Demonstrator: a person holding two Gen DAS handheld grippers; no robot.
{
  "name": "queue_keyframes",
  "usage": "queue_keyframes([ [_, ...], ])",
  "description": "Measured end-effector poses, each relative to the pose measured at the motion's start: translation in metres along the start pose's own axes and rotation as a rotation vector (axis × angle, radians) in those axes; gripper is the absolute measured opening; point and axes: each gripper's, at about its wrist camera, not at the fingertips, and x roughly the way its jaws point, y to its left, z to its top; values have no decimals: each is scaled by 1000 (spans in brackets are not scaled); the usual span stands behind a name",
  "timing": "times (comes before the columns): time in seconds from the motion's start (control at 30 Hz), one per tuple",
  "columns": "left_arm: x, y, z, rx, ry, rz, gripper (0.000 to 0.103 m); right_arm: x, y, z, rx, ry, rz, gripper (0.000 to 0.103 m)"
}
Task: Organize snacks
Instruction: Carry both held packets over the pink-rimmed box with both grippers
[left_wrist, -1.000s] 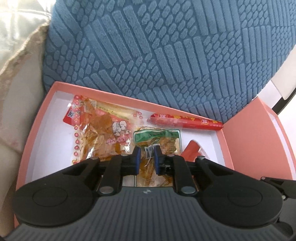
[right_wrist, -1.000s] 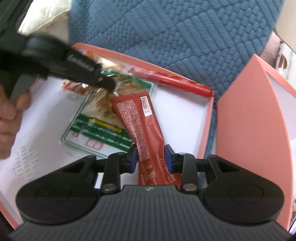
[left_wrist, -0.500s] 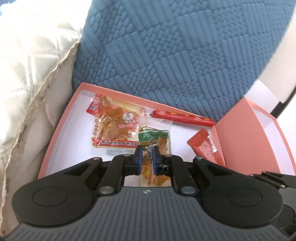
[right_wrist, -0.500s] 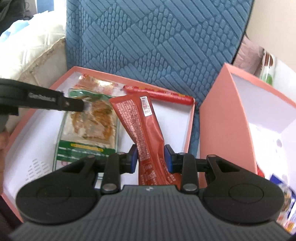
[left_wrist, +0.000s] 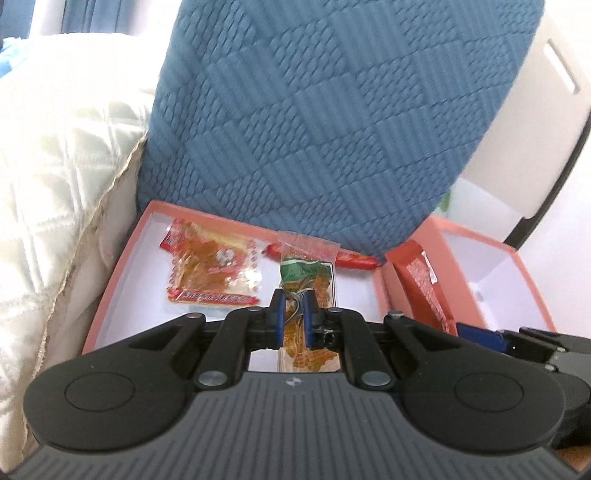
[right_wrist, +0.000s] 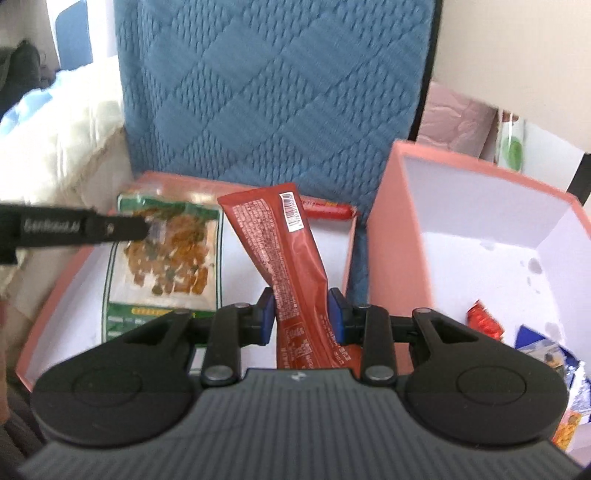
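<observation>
My left gripper (left_wrist: 293, 312) is shut on a clear green-labelled packet of orange snack (left_wrist: 308, 277), which hangs lifted above the shallow pink tray (left_wrist: 107, 295). In the right wrist view the left gripper's black finger (right_wrist: 110, 229) pinches that same packet (right_wrist: 166, 258) at its upper edge. My right gripper (right_wrist: 301, 314) is shut on a long red pouch (right_wrist: 280, 240), held upright between the tray (right_wrist: 51, 306) and the deep pink box (right_wrist: 384, 240). The pouch (left_wrist: 421, 284) also shows at the right of the left wrist view.
An orange snack packet with red trim (left_wrist: 210, 273) and a red sausage stick (left_wrist: 354, 260) lie in the tray. The deep box holds several wrapped snacks (right_wrist: 484, 321). A blue quilted cushion (left_wrist: 332, 129) stands behind both; a white quilt (left_wrist: 55, 184) lies on the left.
Both grippers have risen and drawn back, each carrying its packet. The green-labelled packet has come up off the tray floor; the red pouch has shifted toward the deep box.
</observation>
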Motion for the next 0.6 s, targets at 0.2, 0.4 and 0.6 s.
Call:
queue_keyframes([
  [0.2,-29,-31,19,49,-45,-33,11,-36,-14,16,10,-59,-4,34],
  [0.4,-63,-63,42,71,-98,-74,12,-70,-33,30,37,-109,-16,34],
  [0.6,-89,-96,57,96,-137,-107,11,-106,-58,42,73,-165,-24,34],
])
